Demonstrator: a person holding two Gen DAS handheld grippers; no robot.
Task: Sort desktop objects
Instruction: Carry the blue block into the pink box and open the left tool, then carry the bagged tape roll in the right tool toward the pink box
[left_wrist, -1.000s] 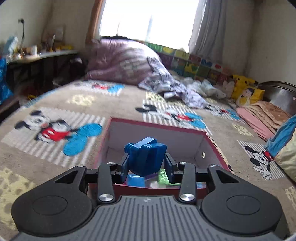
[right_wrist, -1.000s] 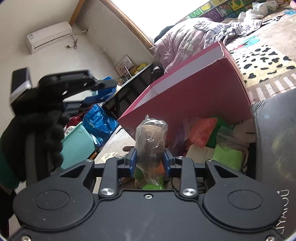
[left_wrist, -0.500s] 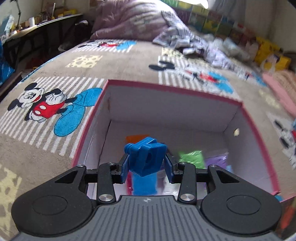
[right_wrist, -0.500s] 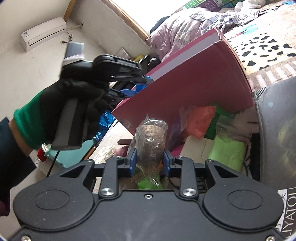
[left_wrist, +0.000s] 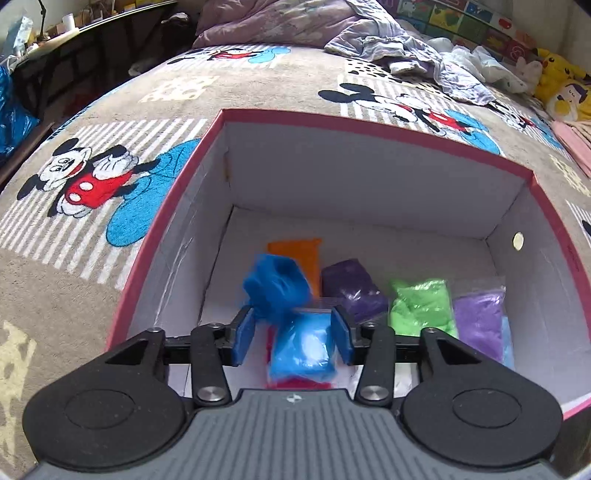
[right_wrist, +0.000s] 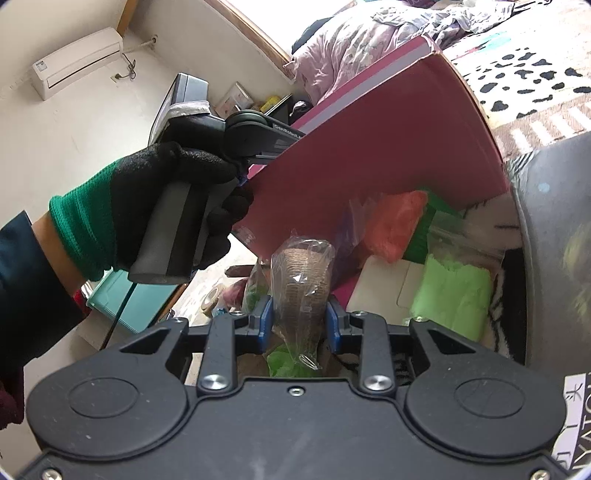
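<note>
In the left wrist view my left gripper (left_wrist: 291, 338) hangs open over the pink-rimmed box (left_wrist: 369, 125). The blue plastic block (left_wrist: 277, 286) is blurred just beyond the fingertips, loose and falling into the box. Below lie a blue bag (left_wrist: 301, 347), an orange bag (left_wrist: 299, 251), a dark purple bag (left_wrist: 351, 286), a green bag (left_wrist: 421, 306) and a light purple bag (left_wrist: 478, 317). In the right wrist view my right gripper (right_wrist: 299, 321) is shut on a brown roll wrapped in clear plastic (right_wrist: 301, 280), beside the box's pink outer wall (right_wrist: 388, 147).
The box stands on a bed with a Mickey Mouse blanket (left_wrist: 92, 177). In the right wrist view, the gloved hand holding the left gripper (right_wrist: 177, 206) is at the box's left; an orange bag (right_wrist: 395, 221), a green bag (right_wrist: 450, 291) and a white block (right_wrist: 384, 291) lie ahead. A dark curved object (right_wrist: 554, 240) is at right.
My left gripper opened and let go of the blue block, which is dropping into the box. It also moved lower over the box. The right gripper still holds the wrapped roll.
</note>
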